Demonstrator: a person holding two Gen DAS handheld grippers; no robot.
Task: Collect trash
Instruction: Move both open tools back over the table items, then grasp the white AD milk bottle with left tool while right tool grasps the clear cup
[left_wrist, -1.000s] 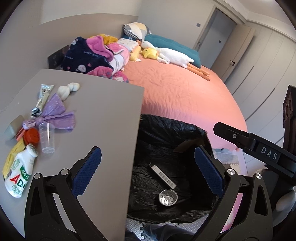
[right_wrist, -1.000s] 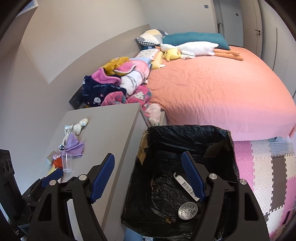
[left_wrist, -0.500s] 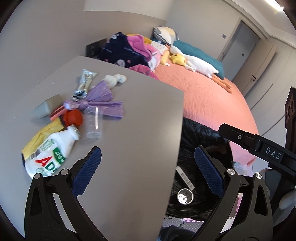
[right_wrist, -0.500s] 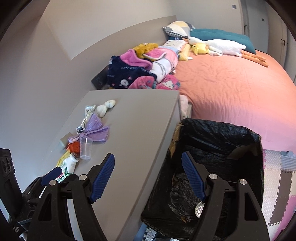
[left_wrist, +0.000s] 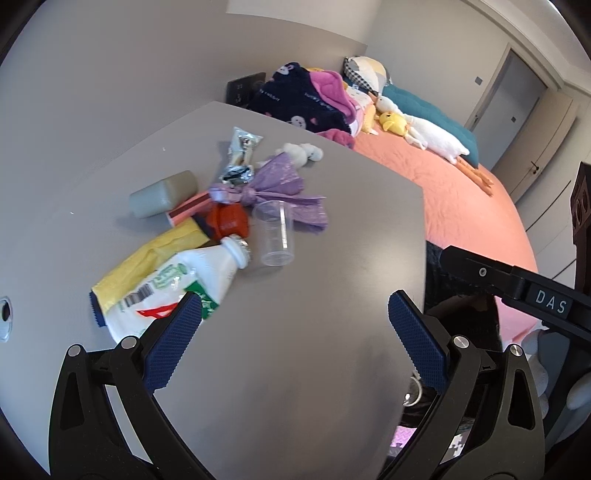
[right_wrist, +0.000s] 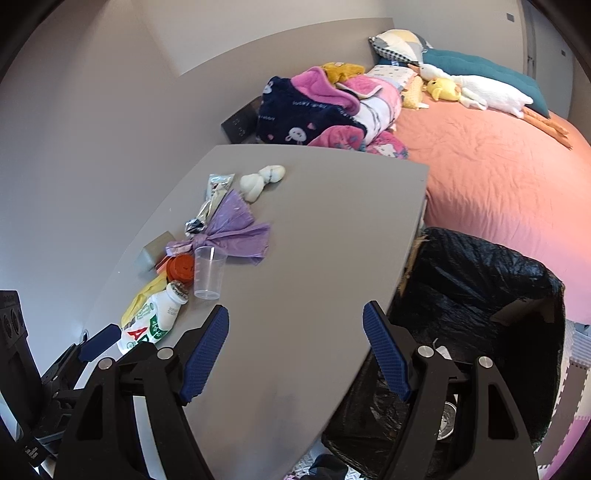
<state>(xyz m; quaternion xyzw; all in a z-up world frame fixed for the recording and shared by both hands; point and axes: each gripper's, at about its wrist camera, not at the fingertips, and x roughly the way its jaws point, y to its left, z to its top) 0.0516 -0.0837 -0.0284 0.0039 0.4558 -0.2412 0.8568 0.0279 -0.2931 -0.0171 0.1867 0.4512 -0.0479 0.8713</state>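
Both the left gripper (left_wrist: 295, 332) and right gripper (right_wrist: 295, 347) hang spread wide and empty over the tabletop (left_wrist: 314, 369), trash pile (left_wrist: 221, 229) at eleven o'clock.

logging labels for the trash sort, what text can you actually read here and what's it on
"DAS": white letters on the black bar of the right gripper, at.
"A": large red letter on the white bottle; its green print and barcode digits are too small to read.
Navy blanket: small white words, blurred.
Foil wrapper: print unreadable.
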